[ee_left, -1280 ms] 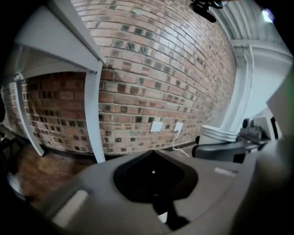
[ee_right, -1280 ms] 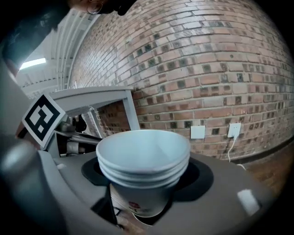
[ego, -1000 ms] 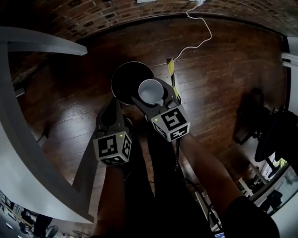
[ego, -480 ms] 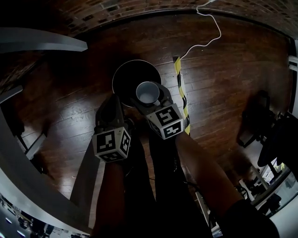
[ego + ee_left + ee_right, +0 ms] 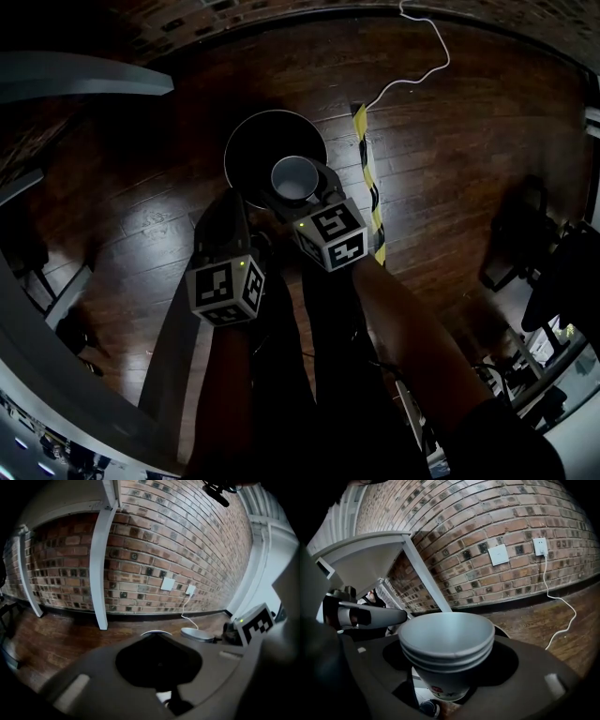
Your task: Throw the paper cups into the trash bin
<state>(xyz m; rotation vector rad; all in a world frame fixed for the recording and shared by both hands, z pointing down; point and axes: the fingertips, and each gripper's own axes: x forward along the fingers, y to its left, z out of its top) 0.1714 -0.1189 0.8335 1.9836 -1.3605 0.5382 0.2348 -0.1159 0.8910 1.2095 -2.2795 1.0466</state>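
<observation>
While it has no load to carry, the left gripper hangs near the trash bin's near edge, jaws together on nothing, seemingly kept clear of the drop. Just right of it, the stack of paper cups stands upright, mouths up, over the near right part of the bin's dark opening, so letting go should drop it straight inside. The right gripper has its jaws clamped on the stack's sides, below the nested rims. Further right, striped tape crosses the wooden floor.
</observation>
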